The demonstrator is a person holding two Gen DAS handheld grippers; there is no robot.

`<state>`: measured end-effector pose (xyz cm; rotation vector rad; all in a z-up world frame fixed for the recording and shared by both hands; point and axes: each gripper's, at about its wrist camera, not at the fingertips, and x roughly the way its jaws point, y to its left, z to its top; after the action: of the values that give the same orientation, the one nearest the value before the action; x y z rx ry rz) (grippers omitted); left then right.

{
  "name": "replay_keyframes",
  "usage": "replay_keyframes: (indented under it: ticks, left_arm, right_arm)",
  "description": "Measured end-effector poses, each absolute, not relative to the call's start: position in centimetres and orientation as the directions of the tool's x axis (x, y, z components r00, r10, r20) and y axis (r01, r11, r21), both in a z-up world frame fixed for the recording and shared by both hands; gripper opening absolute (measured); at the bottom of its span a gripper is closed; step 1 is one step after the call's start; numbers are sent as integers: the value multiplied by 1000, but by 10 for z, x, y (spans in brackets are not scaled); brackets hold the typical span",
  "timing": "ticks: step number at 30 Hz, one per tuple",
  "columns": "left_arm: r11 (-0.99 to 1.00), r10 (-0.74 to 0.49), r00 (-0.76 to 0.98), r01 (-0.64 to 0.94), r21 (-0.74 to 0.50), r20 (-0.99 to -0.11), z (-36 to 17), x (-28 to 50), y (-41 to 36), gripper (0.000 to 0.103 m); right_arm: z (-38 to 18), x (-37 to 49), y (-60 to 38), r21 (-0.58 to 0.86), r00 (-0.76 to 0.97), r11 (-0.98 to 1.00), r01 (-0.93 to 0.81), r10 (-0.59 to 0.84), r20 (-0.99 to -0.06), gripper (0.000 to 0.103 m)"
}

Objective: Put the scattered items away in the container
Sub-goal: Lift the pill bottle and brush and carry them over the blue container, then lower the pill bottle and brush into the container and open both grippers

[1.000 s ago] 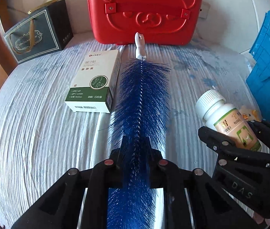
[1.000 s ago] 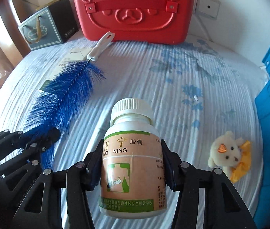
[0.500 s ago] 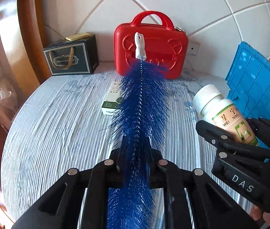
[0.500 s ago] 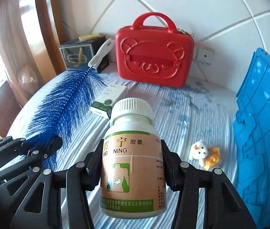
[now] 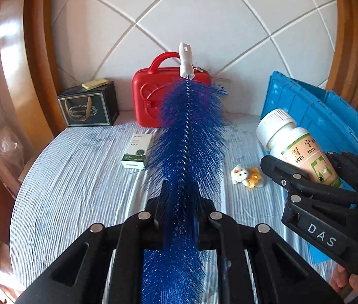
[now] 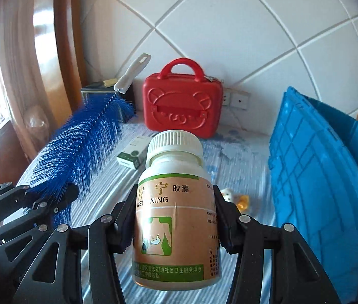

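Note:
My left gripper (image 5: 180,210) is shut on a long blue bristle brush (image 5: 187,136), whose white handle (image 5: 186,60) points up and away. The right gripper (image 6: 175,224) is shut on a white-capped medicine bottle (image 6: 175,202) with a tan and green label. Each gripper shows in the other's view: the right gripper (image 5: 313,174) with the bottle (image 5: 293,141) at the right, the left gripper (image 6: 50,197) with the brush (image 6: 87,139) at the left. Both hang above the bed. The blue crate (image 6: 325,177) stands at the right, and its near wall (image 5: 318,119) rises beside the bottle.
On the striped bedspread (image 5: 77,190) lie a small white and green box (image 5: 136,150) and a little plush toy (image 5: 246,176). A red bear-embossed case (image 6: 181,106) and a dark gift bag (image 5: 89,107) stand against the tiled wall. A curved wooden frame borders the bed.
Both grippers have risen and pulled back together, each keeping its hold. The bed, the box and the red case look smaller and lower, and the plush toy and more of the blue crate have come into view.

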<state>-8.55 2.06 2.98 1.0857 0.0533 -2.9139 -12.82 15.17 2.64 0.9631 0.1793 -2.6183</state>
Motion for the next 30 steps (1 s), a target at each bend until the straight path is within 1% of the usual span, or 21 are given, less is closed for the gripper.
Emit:
replay_keyframes:
  ticks: [4,8,13,17,21,25,28,30]
  left_arm:
    - [-999,47,-772,-54,-8,-634,53,-84,58,14]
    - [-986,142,-785,-168,-14,-604,81,-83,109,14]
    - [-951,271,-766,-306,-40,-583,116,-93,190,14]
    - [-927,340,-742,-366,-75,-577,140,-107,263,14]
    - [-923,361,-738,-371,-104,-569,167,-133,333,14]
    - [-927,361,-728,-348,-140,-583,189,-156,397,14]
    - [-937,334,-700,-316,-146,-631,183,-170,434,14]
    - [-946,303,-671,-300,-126,-677,166,-181,454,14]
  right_arm:
    - [50,-113,188,-25,-761,-962,273,-199,-618,52]
    - [78,-100,235,-34,-795,-980,194,-136,-590,52]
    - [115,-94,311,-52,-828,-995,88,-44,-559,52]
    - [136,-98,383,-67,-828,-997,36,8,-560,52]
    - [154,-114,456,-112,-822,-993,26,42,-567,52]
    - [160,-133,518,-173,-805,-985,27,81,-588,52]
    - [150,-151,554,-161,-765,-985,56,62,-642,52]
    - [138,-163,573,-146,-732,-987,66,52,-679,52]
